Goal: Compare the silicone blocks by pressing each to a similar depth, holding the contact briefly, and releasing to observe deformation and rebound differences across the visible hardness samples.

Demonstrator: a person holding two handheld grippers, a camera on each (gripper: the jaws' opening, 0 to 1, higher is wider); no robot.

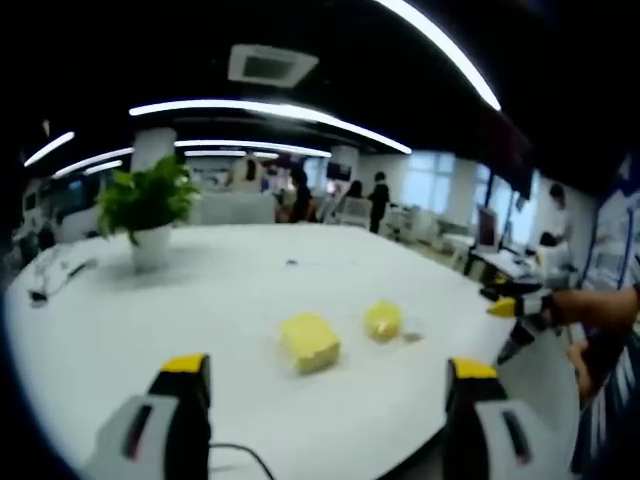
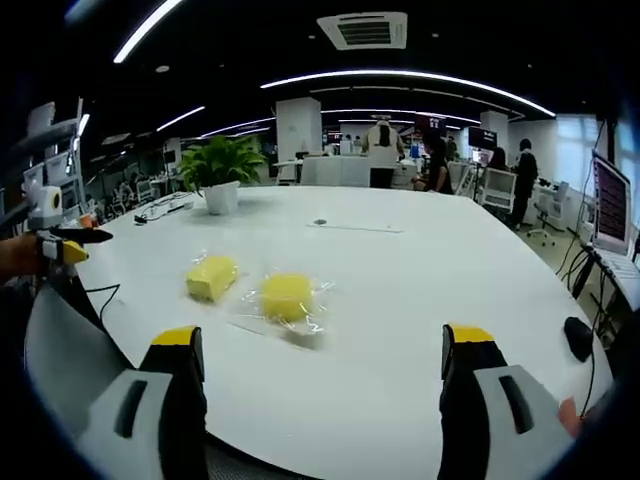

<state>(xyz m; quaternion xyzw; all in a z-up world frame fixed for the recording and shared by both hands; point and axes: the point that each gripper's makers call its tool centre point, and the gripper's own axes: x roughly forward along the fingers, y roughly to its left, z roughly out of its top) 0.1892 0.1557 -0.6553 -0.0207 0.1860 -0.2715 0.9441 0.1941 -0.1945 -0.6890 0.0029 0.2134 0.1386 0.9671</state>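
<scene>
Two yellow silicone blocks are lying near each other on the white table (image 2: 420, 290): the square block (image 1: 309, 342) and the round block (image 2: 287, 296) (in clear wrap). Left gripper (image 1: 330, 385) and right gripper (image 2: 325, 365) are hovering, jaws spread wide, holding nothing.

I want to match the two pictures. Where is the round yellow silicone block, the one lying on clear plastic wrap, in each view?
Left gripper view: the round yellow block lies right of centre, right of the square yellow block.
Right gripper view: the round yellow block lies left of centre, right of the square yellow block.
Shared landmark: potted plant on the white table.
</scene>
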